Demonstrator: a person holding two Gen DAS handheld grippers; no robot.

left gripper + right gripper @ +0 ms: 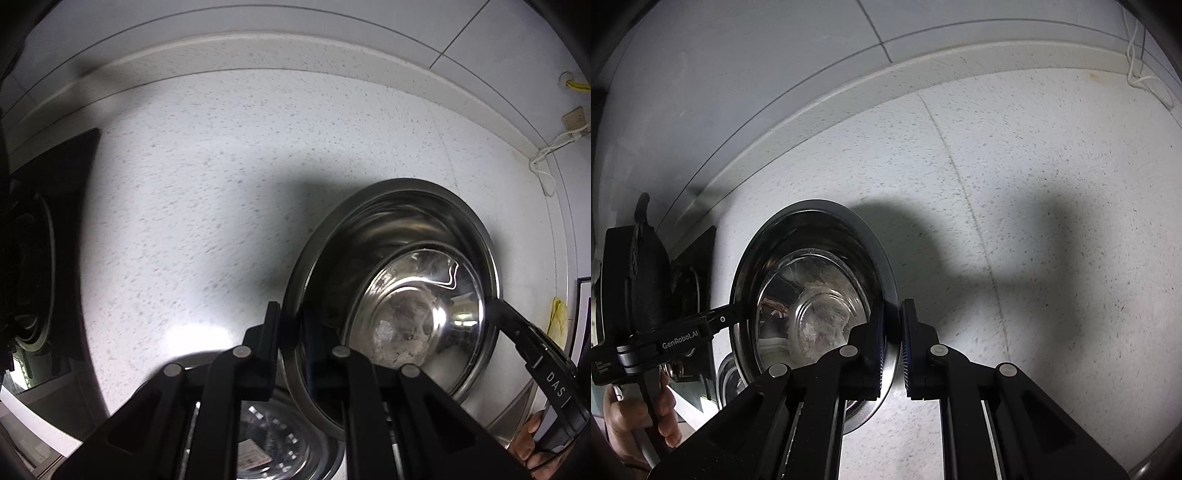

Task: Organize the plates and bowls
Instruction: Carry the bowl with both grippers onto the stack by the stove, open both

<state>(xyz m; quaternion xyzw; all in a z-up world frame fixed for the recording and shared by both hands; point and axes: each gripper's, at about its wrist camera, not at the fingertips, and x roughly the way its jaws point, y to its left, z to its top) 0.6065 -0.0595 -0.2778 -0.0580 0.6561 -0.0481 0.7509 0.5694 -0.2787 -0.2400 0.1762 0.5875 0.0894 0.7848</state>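
Left wrist view: the left hand-held gripper (290, 350) is clamped on the left rim of a large steel bowl (369, 229), one finger outside the rim and the other inside. The bowl is tilted up on edge, its opening facing the camera, and sits off the speckled white tabletop (221, 166). A smaller steel bowl (424, 306) is nested inside it, with a pale, crusted residue at its bottom. A third steel bowl (280, 439) lies below the gripper on the tabletop, partly hidden by the fingers. At the far right, the right hand-held gripper (491, 306) meets the opposite rim of the large bowl, with the holder's fingers showing beneath its handle. A dark stove top (48, 229) lies at the left edge. A white cable (543, 158) runs along the wall at the right.

Right wrist view: the right hand-held gripper (892, 347) is closed on the right rim of the large steel bowl (882, 258), the rim caught between its two pads. The nested smaller bowl (809, 306) shows the same residue. The left hand-held gripper (738, 314) reaches in from the left onto the far rim. The tiled wall (738, 74) rises behind the tabletop (1034, 184).
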